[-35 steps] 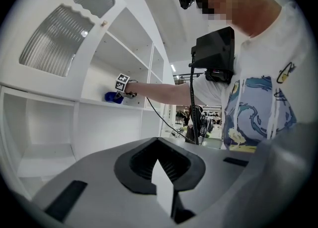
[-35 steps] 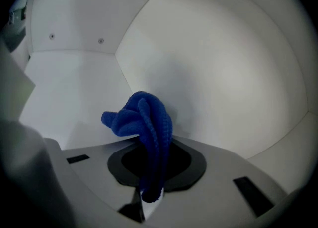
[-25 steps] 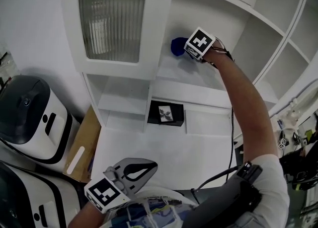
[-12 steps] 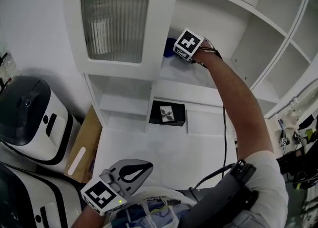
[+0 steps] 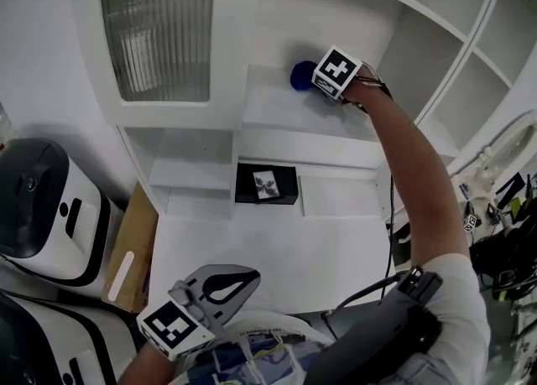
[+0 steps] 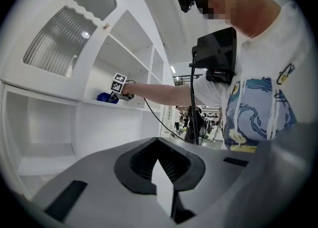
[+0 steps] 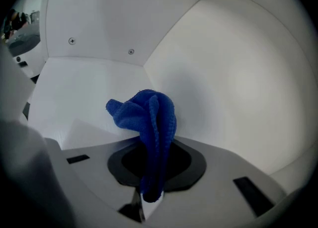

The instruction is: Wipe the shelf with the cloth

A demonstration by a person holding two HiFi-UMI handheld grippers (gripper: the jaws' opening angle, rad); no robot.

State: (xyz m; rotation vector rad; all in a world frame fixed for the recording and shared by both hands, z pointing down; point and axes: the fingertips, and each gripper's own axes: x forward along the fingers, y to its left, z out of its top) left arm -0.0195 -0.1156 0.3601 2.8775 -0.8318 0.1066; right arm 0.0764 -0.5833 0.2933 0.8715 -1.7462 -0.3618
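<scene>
My right claw (image 5: 319,81) is up inside the open white cabinet, pinching the blue cloth (image 5: 301,75). In the right gripper view the two jaws of that claw (image 7: 149,194) are pressed onto a fold of the cloth (image 7: 146,115), which bunches up in a crumpled wad just ahead of the tips. The wad sits against the white shelf (image 7: 84,85) below and in front of my jaws, close to the back corner of the compartment, where the rear wall meets the side wall ahead of the claw. Two small screw heads show on the rear wall, up and to the left of the cloth.

My left claw (image 5: 242,281) hangs low near my body, well below and apart from the right one. In the left gripper view its jaws (image 6: 161,185) are pressed together with nothing between them. Far ahead of it and higher up, that view shows the cloth (image 6: 106,98) on the shelf (image 6: 94,104), with my right arm reaching to it.

To the left of my right claw is the cabinet door (image 5: 155,35) with ribbed glass. Below that claw, one shelf down, lies a black box (image 5: 266,185). Off to the left of my left claw stand white appliances (image 5: 42,207) and a sheet of cardboard (image 5: 126,266).
</scene>
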